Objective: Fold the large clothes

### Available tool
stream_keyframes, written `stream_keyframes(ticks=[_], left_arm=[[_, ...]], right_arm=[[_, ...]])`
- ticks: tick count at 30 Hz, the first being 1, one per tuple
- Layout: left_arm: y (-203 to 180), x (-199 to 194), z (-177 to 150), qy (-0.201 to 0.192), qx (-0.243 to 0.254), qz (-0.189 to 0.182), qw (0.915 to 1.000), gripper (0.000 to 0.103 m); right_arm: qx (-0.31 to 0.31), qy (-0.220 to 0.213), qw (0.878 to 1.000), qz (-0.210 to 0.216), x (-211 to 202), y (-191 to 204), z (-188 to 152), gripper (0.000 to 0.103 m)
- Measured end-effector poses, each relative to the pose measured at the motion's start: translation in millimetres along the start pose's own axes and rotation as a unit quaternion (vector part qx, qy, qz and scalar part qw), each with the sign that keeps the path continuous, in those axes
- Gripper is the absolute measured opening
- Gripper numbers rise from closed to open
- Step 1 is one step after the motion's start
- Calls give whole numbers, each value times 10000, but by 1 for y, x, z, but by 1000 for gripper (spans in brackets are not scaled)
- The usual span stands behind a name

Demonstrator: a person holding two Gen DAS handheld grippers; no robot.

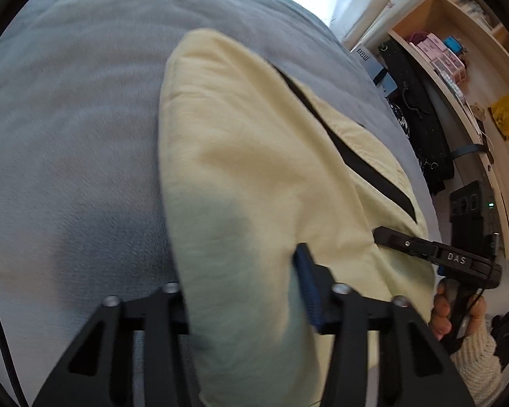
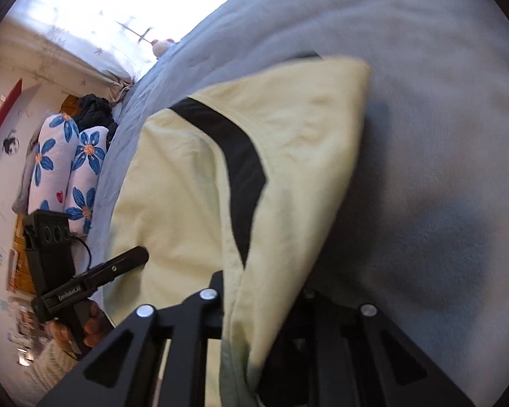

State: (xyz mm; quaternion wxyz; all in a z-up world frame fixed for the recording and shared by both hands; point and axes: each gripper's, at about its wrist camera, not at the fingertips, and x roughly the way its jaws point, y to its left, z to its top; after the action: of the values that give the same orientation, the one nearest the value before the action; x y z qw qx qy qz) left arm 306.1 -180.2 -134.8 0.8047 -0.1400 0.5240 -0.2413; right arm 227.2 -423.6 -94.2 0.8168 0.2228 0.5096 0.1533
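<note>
Here both grippers (image 1: 244, 291) (image 2: 254, 291) angled down, pinching yellow garment (image 1: 254, 142)

You see a pale yellow garment (image 1: 254, 156) of soft, matt woven cloth with a smooth black fabric stripe (image 1: 342, 142). It lies on a grey bedcover (image 1: 78, 108) of matt, slightly napped cloth. Both the left gripper (image 1: 247, 291) and the right gripper (image 2: 254, 291) have matt black plastic frames with bright, glossy metal screws (image 2: 145, 311).
</note>
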Motion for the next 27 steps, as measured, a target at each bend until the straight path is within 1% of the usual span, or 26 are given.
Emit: stream_keyframes(ticks=[3, 5, 7, 10, 13, 18, 22, 27], left_arm=[[-11, -13, 3, -131, 168, 125, 9997, 33], [-17, -24, 3, -233, 299, 258, 9989, 32], [-20, -38, 2, -358, 446, 394, 9976, 31], [-18, -58, 2, -421, 489, 419, 9970, 31], [-12, -81, -2, -486, 518, 473, 9964, 31], [6, -117, -7, -639, 468, 573, 9952, 30], [40, -161, -19, -812, 426, 669, 9935, 30], [79, -205, -17, -1020, 384, 803, 9908, 30]], right_arm=[[-284, -196, 9993, -144, -10, 24, -2, 11], [-506, -261, 9978, -325, -14, 45, -5, 11], [-639, -291, 9967, -416, -16, 57, -9, 11], [-703, -367, 9960, -418, -22, 75, -14, 10], [-732, -458, 9958, -316, -26, 93, -19, 10], [-960, -509, 9938, -219, -21, 139, -29, 10], [-1139, -539, 9920, -114, -13, 177, -33, 10], [-1409, -588, 9883, -31, 3, 229, -30, 10]])
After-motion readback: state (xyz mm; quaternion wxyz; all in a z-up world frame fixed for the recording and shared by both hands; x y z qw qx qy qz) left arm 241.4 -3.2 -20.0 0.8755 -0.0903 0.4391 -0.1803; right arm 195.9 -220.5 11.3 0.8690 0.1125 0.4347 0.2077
